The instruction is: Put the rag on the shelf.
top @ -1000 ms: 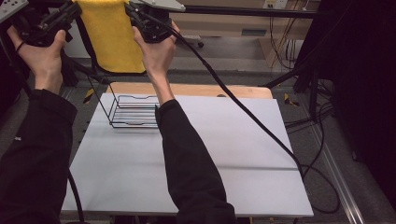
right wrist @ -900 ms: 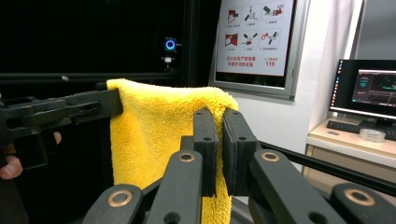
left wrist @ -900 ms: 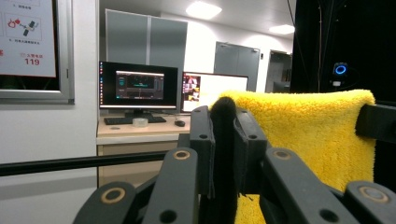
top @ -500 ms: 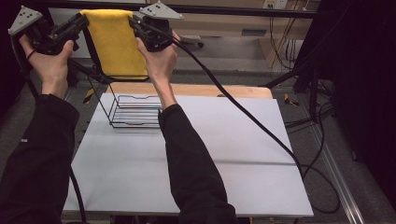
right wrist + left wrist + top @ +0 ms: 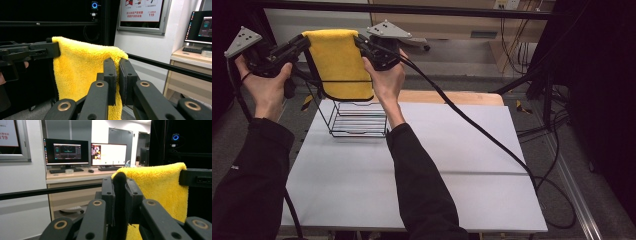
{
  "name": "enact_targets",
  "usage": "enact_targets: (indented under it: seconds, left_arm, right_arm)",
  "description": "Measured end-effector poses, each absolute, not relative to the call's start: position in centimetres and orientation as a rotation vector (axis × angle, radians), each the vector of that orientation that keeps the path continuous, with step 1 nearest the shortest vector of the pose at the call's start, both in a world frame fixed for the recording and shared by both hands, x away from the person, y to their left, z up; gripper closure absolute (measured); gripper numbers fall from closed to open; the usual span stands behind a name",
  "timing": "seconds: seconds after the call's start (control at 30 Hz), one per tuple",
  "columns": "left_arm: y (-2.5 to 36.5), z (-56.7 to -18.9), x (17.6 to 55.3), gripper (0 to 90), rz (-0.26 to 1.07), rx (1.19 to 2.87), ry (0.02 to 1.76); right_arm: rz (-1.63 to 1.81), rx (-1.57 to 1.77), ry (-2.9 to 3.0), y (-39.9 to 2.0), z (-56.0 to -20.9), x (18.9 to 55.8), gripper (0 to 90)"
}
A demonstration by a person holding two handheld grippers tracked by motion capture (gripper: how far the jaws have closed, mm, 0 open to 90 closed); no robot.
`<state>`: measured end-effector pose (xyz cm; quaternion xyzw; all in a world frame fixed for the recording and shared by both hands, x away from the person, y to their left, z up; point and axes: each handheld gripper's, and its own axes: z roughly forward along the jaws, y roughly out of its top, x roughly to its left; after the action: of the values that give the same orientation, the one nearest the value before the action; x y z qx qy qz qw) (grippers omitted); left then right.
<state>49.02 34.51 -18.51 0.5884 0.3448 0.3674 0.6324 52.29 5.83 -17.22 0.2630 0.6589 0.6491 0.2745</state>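
White table (image 5: pixel 422 190) lies nearest, with a wire rack (image 5: pixel 357 117) toward its far left. Above the rack hangs a yellow towel (image 5: pixel 339 62), held aloft by its two top corners. Left gripper (image 5: pixel 302 44) is clamped on the left corner, right gripper (image 5: pixel 359 42) on the right; jaws closed on cloth in both gripper views. Judged soft, light, limp terry: it sags between grips, so corners or hem are the sound holds.

Both grippers (image 5: pixel 304 42) (image 5: pixel 359 40) hold yellow towel (image 5: pixel 339 62) above wire rack (image 5: pixel 357 117).
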Motion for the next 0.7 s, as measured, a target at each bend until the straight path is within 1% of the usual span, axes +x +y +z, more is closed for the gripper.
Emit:
enact_targets:
  seconds: [0.27,0.7]
  left_arm:
    - [34.1,-19.7,48.4,79.6,0.845,1.385,0.789]
    - [35.0,-21.1,47.8,79.6,0.839,1.404,0.796]
  right_arm:
    - [1.736,0.713,1.786,5.2,-18.2,51.7,85.2]
    - [1.710,0.697,1.813,5.9,-19.7,51.2,85.2]
